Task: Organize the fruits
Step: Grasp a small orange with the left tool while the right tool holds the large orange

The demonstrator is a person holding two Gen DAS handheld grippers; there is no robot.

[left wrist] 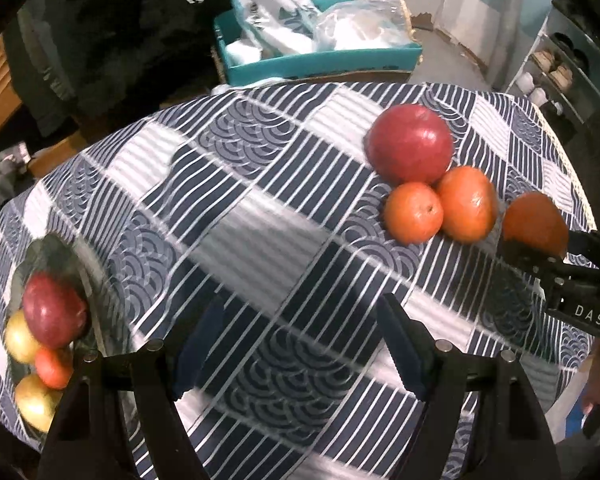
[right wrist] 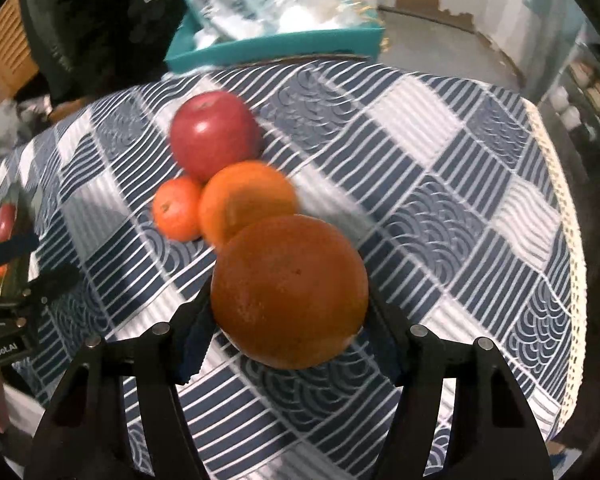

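Left wrist view, left gripper: its jaws stood spread with nothing between them, hovering over the patterned cloth of the bench.
Left wrist view, bowl: a dark, shiny dish sat at the near left of the bench; it held a red apple, 2 yellowish fruits and 1 small orange fruit, all blurred.
Left wrist view, loose pile: a large red apple, a small tangerine and an orange lay touching one another at the far right, well apart from the bowl.
Left wrist view, right gripper: it reached in from the right edge with a big orange at its tip.
Right wrist view, right gripper: its jaws pinched the big orange on both sides, just beside the loose pile.
Right wrist view, contact: I could not tell whether the big orange was lifted or resting on the cloth.
Right wrist view, background: a teal tray of plastic bags sat beyond the bench.
Progress: judged roughly half done, with 4 fruits in the bowl, 1 in the grip and 3 left on the cloth.
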